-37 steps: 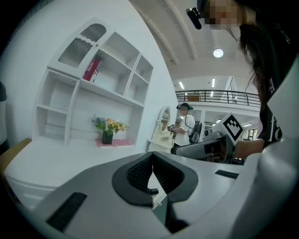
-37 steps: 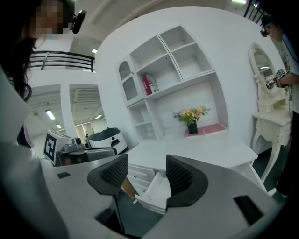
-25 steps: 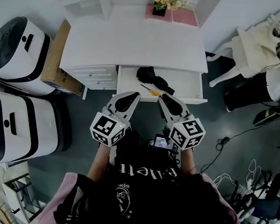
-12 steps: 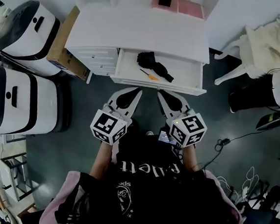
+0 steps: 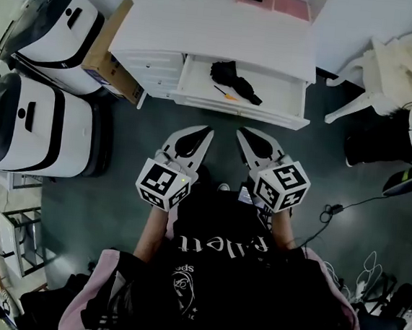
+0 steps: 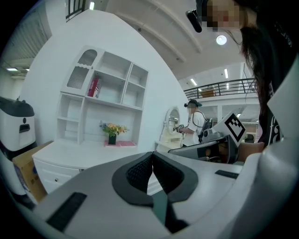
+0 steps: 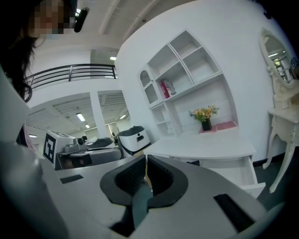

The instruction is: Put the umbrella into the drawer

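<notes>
Head view: umbrella, screwdriver in open drawer; cardboard box beside desk

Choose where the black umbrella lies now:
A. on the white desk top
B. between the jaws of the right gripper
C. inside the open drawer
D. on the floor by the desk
C: the head view shows the black umbrella lying inside the open drawer of the white desk.
</notes>
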Motion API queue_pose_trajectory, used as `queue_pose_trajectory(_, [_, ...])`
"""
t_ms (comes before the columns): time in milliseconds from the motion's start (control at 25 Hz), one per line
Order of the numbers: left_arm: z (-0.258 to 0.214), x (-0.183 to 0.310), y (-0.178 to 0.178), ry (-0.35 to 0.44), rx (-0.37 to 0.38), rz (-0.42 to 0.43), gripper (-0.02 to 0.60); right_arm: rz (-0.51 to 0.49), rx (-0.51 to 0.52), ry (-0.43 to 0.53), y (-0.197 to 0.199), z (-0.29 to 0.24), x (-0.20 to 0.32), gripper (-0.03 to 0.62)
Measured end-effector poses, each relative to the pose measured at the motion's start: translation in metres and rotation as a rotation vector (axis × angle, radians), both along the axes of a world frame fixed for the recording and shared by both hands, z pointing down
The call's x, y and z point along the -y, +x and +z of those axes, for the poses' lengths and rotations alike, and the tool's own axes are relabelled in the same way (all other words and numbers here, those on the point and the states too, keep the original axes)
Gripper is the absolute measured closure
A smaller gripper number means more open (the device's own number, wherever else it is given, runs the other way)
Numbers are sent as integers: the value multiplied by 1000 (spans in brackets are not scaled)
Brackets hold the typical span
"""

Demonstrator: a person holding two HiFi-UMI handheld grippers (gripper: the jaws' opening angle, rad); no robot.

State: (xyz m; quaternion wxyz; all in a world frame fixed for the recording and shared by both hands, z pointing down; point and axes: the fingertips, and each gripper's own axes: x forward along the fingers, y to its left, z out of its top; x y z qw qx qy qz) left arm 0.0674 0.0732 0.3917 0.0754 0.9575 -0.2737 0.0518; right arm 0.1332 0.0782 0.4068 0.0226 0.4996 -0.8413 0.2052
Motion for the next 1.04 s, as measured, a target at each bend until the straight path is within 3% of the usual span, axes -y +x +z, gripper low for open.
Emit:
queue_pose_trajectory(560, [0, -35, 2, 15, -6, 11, 568, 29, 4, 5, 10, -2, -31, 545])
queue_pose_trajectory(1040, [2, -28, -1, 24, -13, 8, 568, 51, -23, 21, 20, -2, -22, 545])
